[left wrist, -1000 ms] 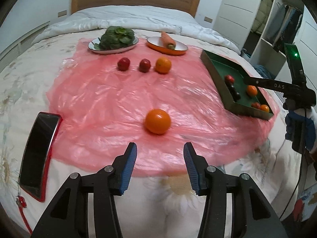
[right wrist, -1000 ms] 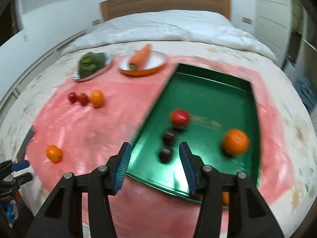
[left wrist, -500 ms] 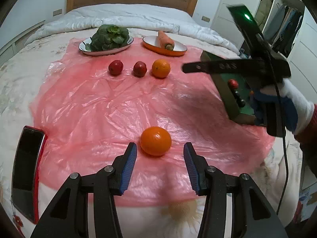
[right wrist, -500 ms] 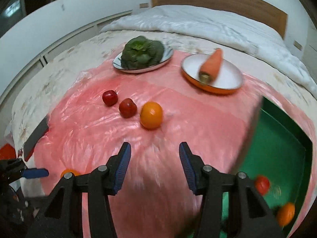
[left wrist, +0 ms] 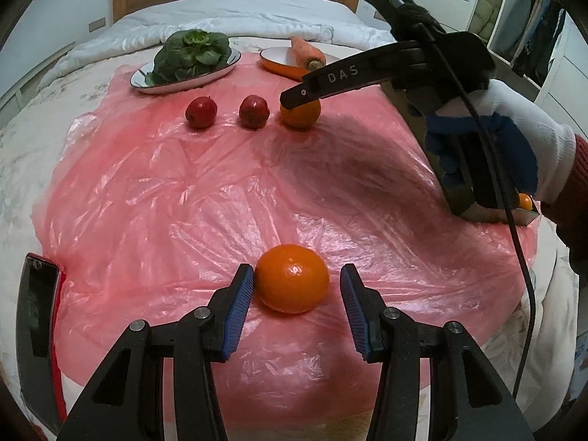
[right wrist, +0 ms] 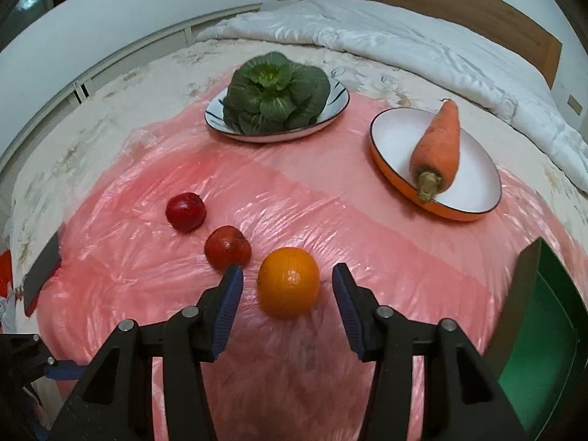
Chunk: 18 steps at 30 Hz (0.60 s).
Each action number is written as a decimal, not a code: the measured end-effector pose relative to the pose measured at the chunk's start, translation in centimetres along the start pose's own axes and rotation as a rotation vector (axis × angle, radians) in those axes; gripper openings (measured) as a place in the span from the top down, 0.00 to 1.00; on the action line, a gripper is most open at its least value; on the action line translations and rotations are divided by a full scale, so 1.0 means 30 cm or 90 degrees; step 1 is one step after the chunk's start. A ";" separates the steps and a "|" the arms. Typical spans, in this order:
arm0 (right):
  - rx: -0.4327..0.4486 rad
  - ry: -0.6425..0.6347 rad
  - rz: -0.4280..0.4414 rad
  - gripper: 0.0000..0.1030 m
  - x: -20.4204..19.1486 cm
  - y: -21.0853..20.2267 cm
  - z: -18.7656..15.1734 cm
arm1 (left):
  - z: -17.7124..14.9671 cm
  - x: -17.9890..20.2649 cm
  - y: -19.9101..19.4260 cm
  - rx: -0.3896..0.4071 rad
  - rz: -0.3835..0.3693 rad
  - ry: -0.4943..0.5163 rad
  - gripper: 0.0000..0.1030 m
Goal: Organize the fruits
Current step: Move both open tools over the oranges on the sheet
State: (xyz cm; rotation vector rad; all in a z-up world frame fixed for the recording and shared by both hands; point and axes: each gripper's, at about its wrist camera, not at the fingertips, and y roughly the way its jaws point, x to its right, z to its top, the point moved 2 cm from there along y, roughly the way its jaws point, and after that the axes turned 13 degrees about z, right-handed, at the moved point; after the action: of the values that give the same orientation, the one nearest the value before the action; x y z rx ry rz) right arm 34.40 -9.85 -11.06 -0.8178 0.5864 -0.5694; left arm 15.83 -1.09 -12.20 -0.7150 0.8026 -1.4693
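Orange fruit is sitting in front of each gripper on the pink plastic sheet (left wrist: 183, 191) spread over the bed. The near orange (left wrist: 292, 277) is lying between the blue pads of the left gripper (left wrist: 296, 301), just inside the tips; the left pad looks almost against the peel, the right pad is standing clear of it, so the jaws are spread and nothing is being pinched. The far orange (right wrist: 288, 281) is resting at the end of a row with two red apples (right wrist: 228, 248), and the right gripper (right wrist: 286, 303) is straddling it with gaps on both sides, jaws apart, its left finger close to the nearer apple. Being round, neither orange is offering a long axis to line up with. Beyond stand a plate of leafy greens (right wrist: 275, 92) and an orange dish with a carrot (right wrist: 439, 147). The green tray (right wrist: 551, 330), probably the destination, is lying to the right, nearer the right hand.
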 end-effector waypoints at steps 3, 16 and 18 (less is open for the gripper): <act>-0.013 0.000 0.003 0.19 0.007 0.026 -0.008 | -0.010 -0.003 0.011 -0.011 -0.007 -0.005 0.58; -0.034 -0.008 0.003 0.19 0.001 0.080 -0.026 | -0.012 -0.008 0.007 -0.010 -0.012 -0.010 0.61; -0.037 -0.003 0.002 0.19 0.002 0.088 -0.032 | -0.012 -0.009 0.007 -0.010 -0.013 -0.012 0.62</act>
State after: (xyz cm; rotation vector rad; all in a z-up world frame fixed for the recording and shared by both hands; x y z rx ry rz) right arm 34.41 -8.88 -13.71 -0.8721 0.6021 -0.5492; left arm 15.66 -0.80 -12.57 -0.7505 0.7951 -1.4734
